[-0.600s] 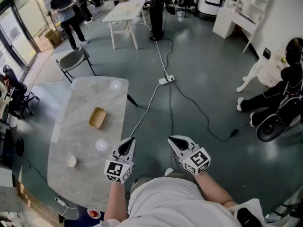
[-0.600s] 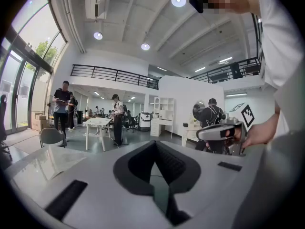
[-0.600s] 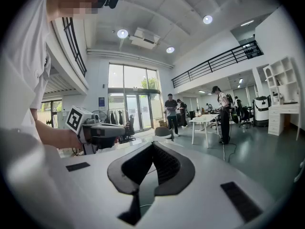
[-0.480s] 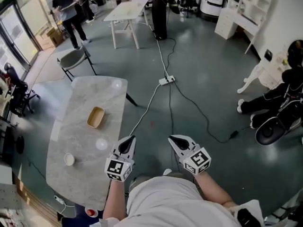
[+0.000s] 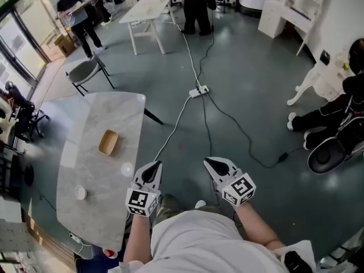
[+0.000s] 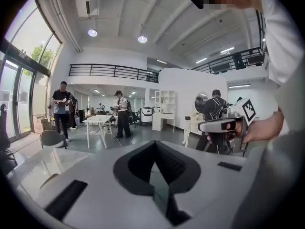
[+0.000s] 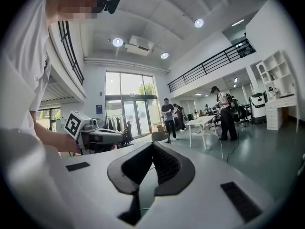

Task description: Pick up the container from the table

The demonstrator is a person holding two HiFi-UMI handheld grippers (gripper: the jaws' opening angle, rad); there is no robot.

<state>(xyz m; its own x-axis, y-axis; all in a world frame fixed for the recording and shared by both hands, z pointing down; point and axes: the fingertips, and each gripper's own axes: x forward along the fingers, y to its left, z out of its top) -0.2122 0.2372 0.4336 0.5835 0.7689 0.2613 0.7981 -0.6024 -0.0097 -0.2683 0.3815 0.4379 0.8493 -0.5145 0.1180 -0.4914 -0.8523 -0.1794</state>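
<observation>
Fingers (image 6: 140, 162) of the left gripper (image 5: 153, 166) pressed tip to tip, nothing between. Right gripper (image 5: 213, 162): same, empty. Both held over the floor, left one just off the table (image 5: 85, 220) edge. Container (image 5: 108, 142): tan, oblong, open side up, mid-table, well apart from both grippers. Long axis runs along the table's length, pointing away from the person.

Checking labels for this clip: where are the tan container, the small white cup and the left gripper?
tan container (image 5: 108, 142), head view, centre of its inside.
small white cup (image 5: 80, 193), head view, its middle.
left gripper (image 5: 152, 168), head view, between its fingertips.
</observation>
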